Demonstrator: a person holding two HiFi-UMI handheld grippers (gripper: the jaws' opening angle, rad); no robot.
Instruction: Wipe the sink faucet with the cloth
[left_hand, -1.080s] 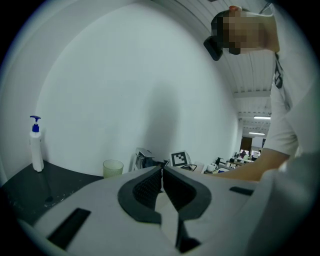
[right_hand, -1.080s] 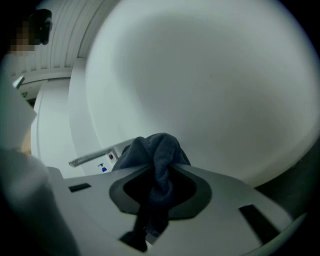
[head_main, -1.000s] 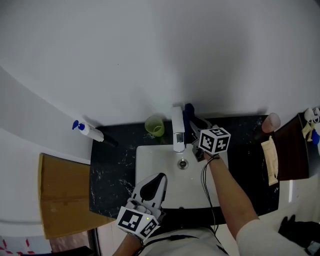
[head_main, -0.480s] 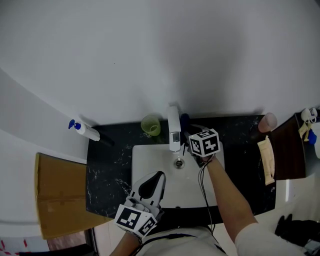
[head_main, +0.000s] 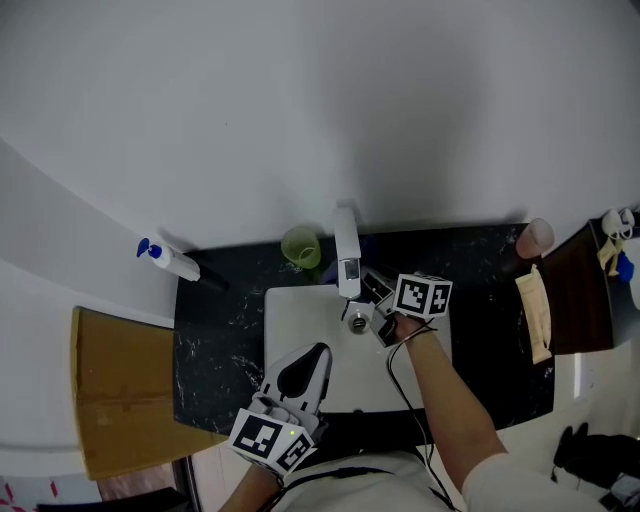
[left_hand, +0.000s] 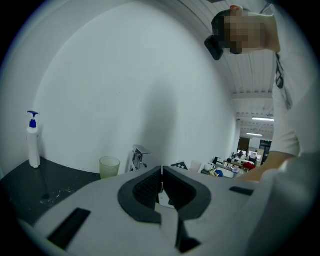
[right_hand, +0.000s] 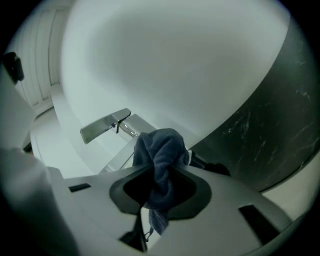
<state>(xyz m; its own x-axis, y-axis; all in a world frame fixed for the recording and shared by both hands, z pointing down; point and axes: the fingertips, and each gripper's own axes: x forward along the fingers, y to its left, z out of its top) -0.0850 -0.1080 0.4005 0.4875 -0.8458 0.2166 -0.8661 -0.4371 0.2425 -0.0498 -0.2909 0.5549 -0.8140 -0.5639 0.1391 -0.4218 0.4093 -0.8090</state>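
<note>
The chrome faucet (head_main: 347, 256) stands at the back of the white sink (head_main: 300, 330). My right gripper (head_main: 374, 296) is just right of the spout, over the basin, with its marker cube toward the person. In the right gripper view it (right_hand: 159, 172) is shut on a bunched blue cloth (right_hand: 161, 152), and the faucet (right_hand: 106, 125) lies a little ahead to the left. My left gripper (head_main: 316, 356) hovers over the sink's front edge, jaws shut with nothing between them (left_hand: 161, 172). The left gripper view shows the faucet (left_hand: 139, 157) farther off.
A green cup (head_main: 301, 246) stands left of the faucet on the black counter (head_main: 220, 330). A spray bottle (head_main: 165, 260) lies at the far left, a pink cup (head_main: 534, 240) at the far right. The drain (head_main: 357, 322) sits under the spout. A cardboard box (head_main: 120, 390) is left of the counter.
My right gripper, with the cloth, has moved from beside the faucet's base toward the person and down, to beside the spout, and has rolled. The left gripper has stayed put.
</note>
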